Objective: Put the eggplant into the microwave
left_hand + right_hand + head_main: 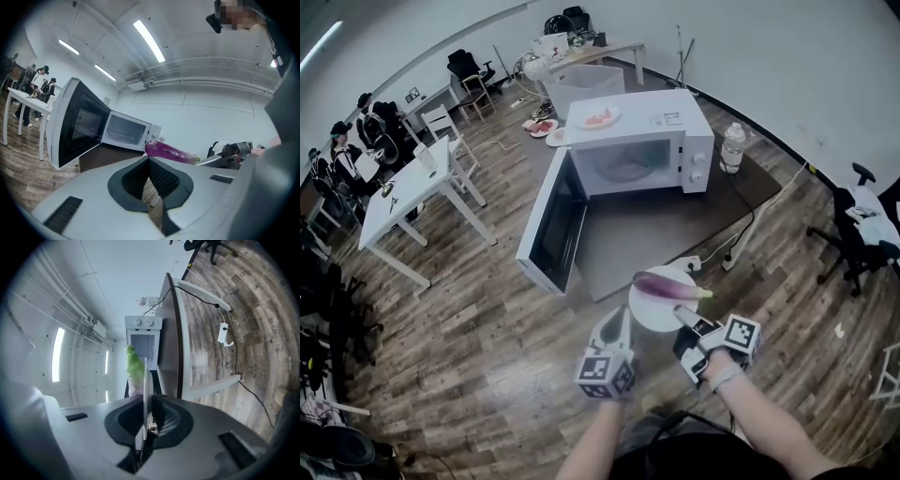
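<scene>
A long purple eggplant with a green stem (670, 287) is seen lying on a round white plate (649, 315). The plate is pinched at its near rim by the right gripper (682, 317), whose jaws are closed narrowly on the plate's edge. The left gripper (617, 324) is held just beside the plate's left rim, its pads drawn together with nothing between them.

The boxy white microwave (628, 120) is set on a low dark-topped table (647, 232), well apart from the plate, with its dark-windowed door (551, 220) swung fully open.

The step in hand is judged to be the carry towards the oven. For the next move, the plate must be kept level so the eggplant is not rolled off, then guided past the door into the cavity.
</scene>
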Demonstrator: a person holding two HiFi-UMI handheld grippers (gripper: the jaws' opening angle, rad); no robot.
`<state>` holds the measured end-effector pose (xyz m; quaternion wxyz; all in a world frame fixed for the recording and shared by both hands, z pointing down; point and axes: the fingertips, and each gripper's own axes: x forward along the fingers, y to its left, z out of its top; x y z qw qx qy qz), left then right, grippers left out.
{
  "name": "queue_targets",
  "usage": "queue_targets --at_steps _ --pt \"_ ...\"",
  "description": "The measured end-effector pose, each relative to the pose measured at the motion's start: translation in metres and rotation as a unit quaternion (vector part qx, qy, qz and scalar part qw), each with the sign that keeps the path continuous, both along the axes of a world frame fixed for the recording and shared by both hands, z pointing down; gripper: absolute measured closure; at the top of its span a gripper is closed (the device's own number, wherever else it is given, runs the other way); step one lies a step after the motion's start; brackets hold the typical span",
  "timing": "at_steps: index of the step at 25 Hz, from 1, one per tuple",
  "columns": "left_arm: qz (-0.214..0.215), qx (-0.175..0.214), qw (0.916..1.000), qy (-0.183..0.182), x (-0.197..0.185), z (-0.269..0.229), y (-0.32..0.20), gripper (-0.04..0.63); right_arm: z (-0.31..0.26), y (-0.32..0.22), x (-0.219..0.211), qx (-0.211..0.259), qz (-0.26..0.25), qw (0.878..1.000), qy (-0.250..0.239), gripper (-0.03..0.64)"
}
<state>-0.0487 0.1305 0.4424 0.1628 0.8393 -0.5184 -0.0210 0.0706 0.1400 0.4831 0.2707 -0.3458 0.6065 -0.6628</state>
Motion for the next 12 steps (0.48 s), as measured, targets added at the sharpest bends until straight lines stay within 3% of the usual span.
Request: queue_targets --at_steps 12 --pt "0.009 -0.012 0.9999 0.005 -0.003 0.013 -0.039 0.597 0.007 -0.048 -0.003 -0.006 0.009 1.000 0.004 0.595"
